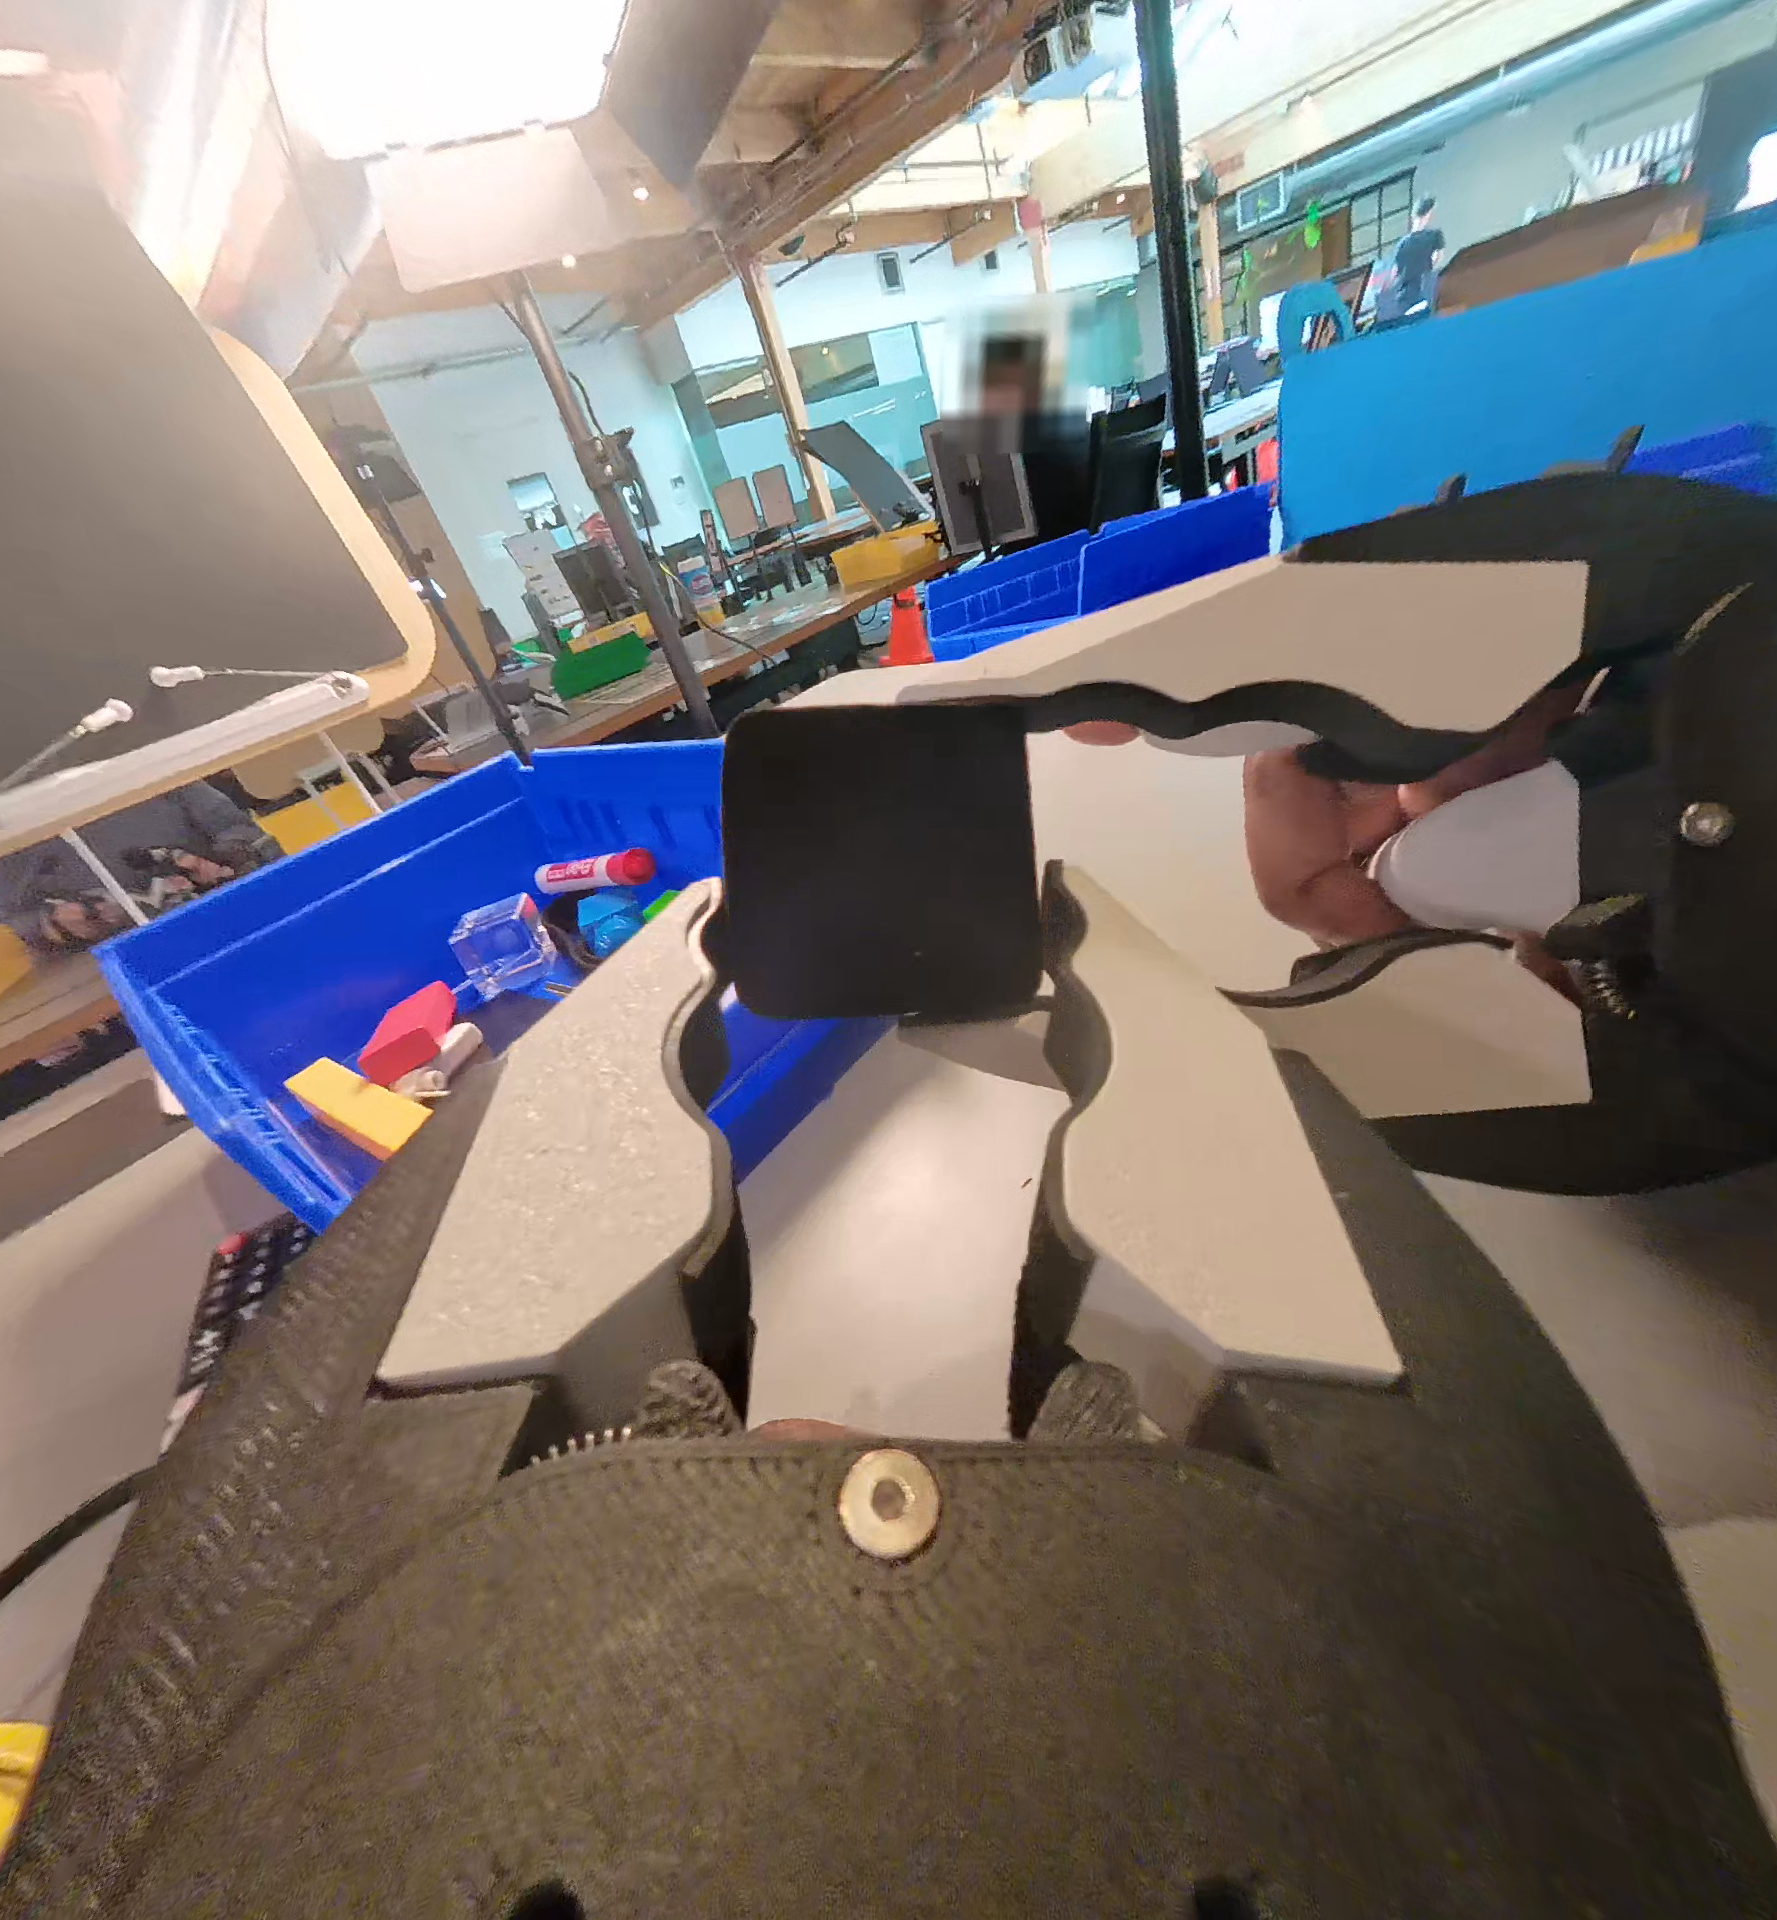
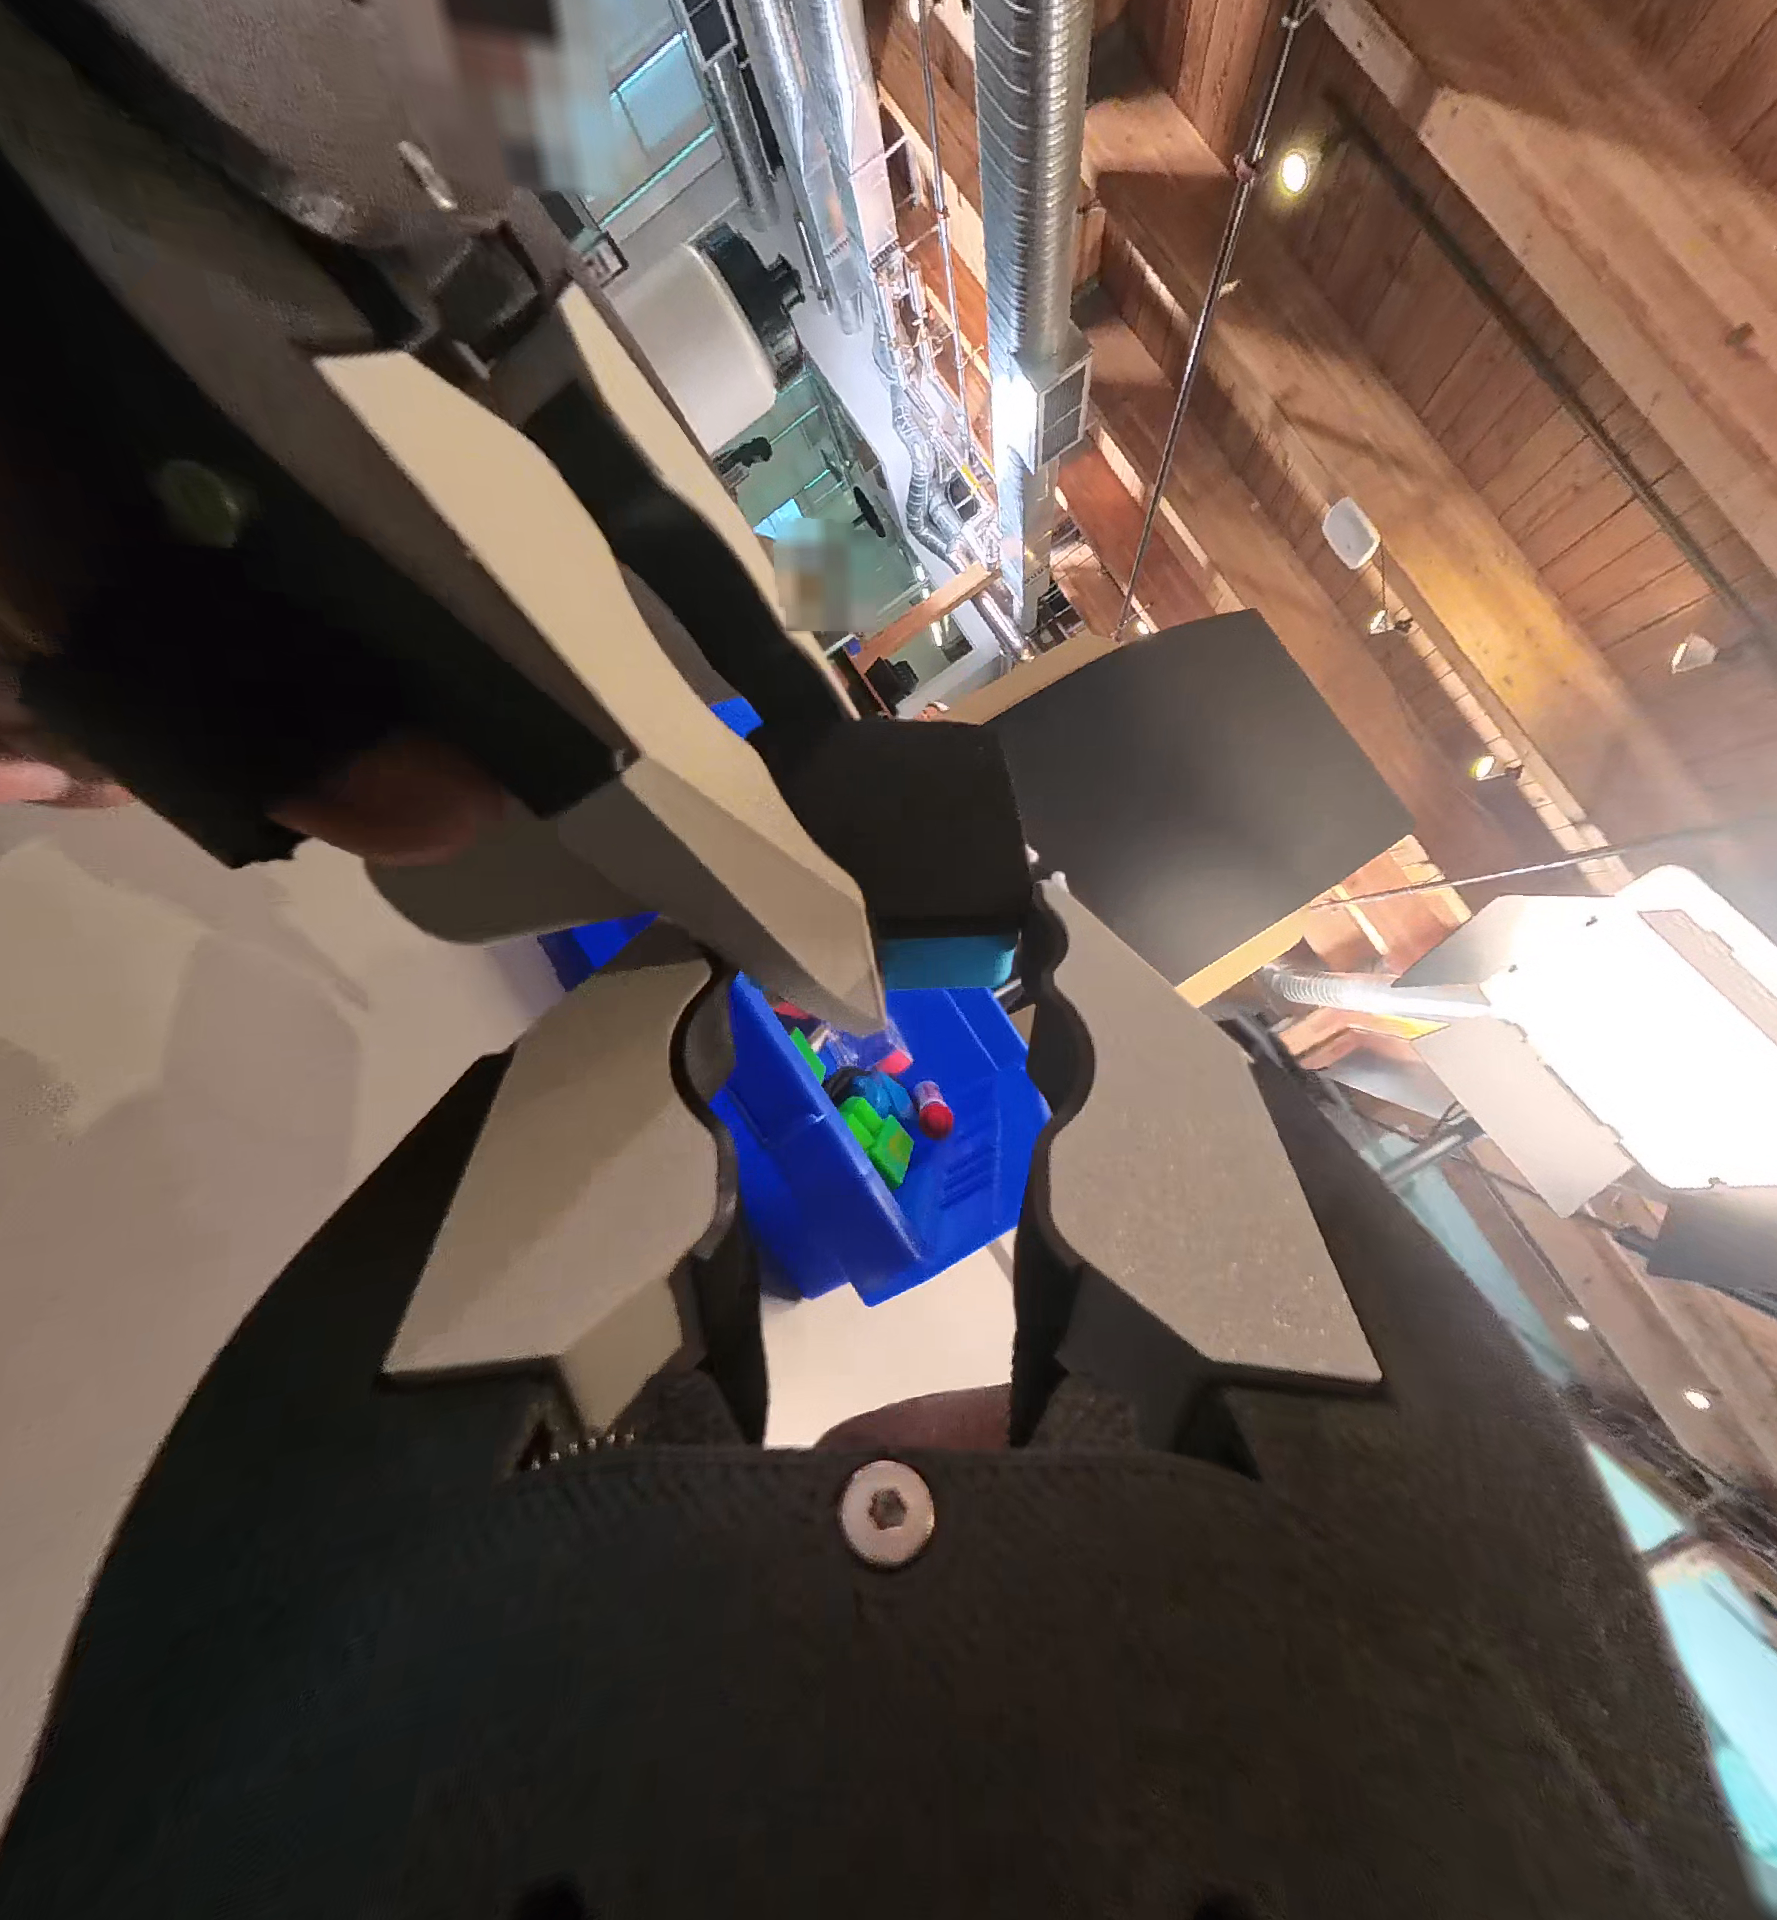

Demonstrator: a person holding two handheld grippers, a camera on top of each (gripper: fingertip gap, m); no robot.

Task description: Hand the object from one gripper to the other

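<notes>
Left wrist view: the left gripper (image 1: 879, 961) has its jaws narrowed onto a flat black pad (image 1: 879, 857) with rounded corners, pinched at its lower edge between the two grey fingers (image 1: 593, 1122). The pad stands upright, held in the air above the pale worktop (image 1: 1549, 1382). The right gripper (image 1: 1009, 831) comes in from the right side, held by a hand (image 1: 1310, 842). Its upper finger lies against the pad's top edge; its lower finger reaches in behind the left gripper's right finger, so contact there cannot be confirmed. Its jaws are spread about as wide as the pad is tall. A blue bin (image 1: 344, 935) sits on the worktop to the left, behind the jaws. Inside it: a red marker (image 1: 593, 871), a clear cube (image 1: 505, 945), a red block (image 1: 406, 1029) and a yellow block (image 1: 359, 1107).

Right wrist view: camera is rolled, ceiling beams and ducts fill the right half. The right gripper (image 2: 873, 977) has its jaws moderately apart, with the pad (image 2: 905, 821) at their tips; a blue layer shows along the pad's near edge. The pad touches the right-hand fingertip (image 2: 1055, 925); the left-hand fingertip is covered. The left gripper (image 2: 822, 821) enters from upper left, its fingers closed on the pad's side. The blue bin (image 2: 822, 1195) is visible through the gap between the jaws, holding small green, blue and red items.
</notes>
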